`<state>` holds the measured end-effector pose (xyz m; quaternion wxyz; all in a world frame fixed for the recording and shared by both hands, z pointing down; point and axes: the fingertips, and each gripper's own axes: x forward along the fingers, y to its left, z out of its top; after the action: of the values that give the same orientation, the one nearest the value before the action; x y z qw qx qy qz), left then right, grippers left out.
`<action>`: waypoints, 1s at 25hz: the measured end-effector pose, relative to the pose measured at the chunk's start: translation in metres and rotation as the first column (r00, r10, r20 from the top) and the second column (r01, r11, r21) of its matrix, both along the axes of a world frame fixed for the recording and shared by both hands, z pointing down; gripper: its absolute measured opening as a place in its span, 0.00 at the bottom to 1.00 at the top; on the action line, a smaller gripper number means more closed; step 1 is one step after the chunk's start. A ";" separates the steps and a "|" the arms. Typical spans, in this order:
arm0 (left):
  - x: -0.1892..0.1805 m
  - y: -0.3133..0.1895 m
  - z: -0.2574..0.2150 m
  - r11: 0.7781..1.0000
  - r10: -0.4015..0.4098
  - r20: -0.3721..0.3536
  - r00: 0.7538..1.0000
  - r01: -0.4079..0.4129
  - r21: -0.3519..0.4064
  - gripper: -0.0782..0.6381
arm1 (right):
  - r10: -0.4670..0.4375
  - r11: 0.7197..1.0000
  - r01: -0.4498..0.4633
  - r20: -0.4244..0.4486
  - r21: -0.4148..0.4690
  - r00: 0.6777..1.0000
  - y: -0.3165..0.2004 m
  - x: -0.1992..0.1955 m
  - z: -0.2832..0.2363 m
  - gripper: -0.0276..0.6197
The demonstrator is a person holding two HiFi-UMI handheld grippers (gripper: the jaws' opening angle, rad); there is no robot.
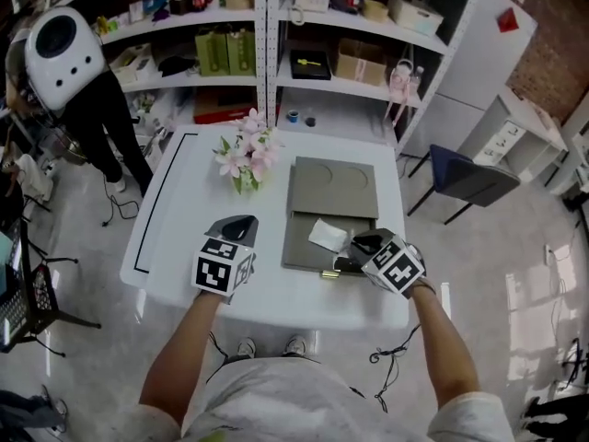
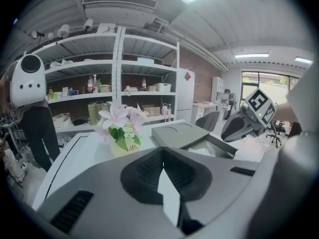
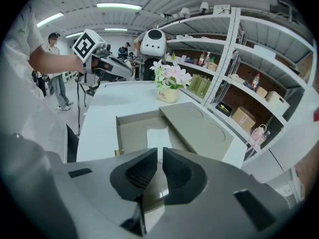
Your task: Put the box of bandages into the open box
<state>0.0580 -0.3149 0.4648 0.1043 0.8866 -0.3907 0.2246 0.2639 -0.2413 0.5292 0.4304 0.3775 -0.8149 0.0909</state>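
As you are hovering above the bench (image 1: 184,247):
Tools: two, left tool (image 1: 241,221) and right tool (image 1: 354,244), both narrow, empty.
Box of bandages (image 1: 328,235): one, lying inside open box (image 1: 302,247).

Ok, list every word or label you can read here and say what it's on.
"Life": on the pale flower pot, read in the left gripper view.
Shelf packages: print too small to read.
Red tag on the white cabinet: too small to read.
Nothing else is legible.
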 end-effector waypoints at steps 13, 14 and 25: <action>0.006 0.007 -0.015 0.993 0.122 -0.026 0.992 -0.122 0.008 0.12 | 0.273 0.950 -0.287 0.119 0.124 0.955 0.026 0.006 -0.063 0.09; 0.007 0.008 -0.017 0.991 0.132 -0.029 0.991 -0.132 0.012 0.12 | 0.288 0.942 -0.306 0.133 0.135 0.948 0.029 0.004 -0.068 0.09; 0.019 0.015 -0.022 0.982 0.189 -0.038 0.981 -0.189 0.017 0.11 | 0.468 0.785 -0.576 0.390 0.228 0.793 0.058 0.007 -0.123 0.05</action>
<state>0.0774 -0.2996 0.4426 0.0845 0.9246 -0.3041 0.2134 0.2708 -0.1830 0.4059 0.1820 0.6387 -0.7369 0.1263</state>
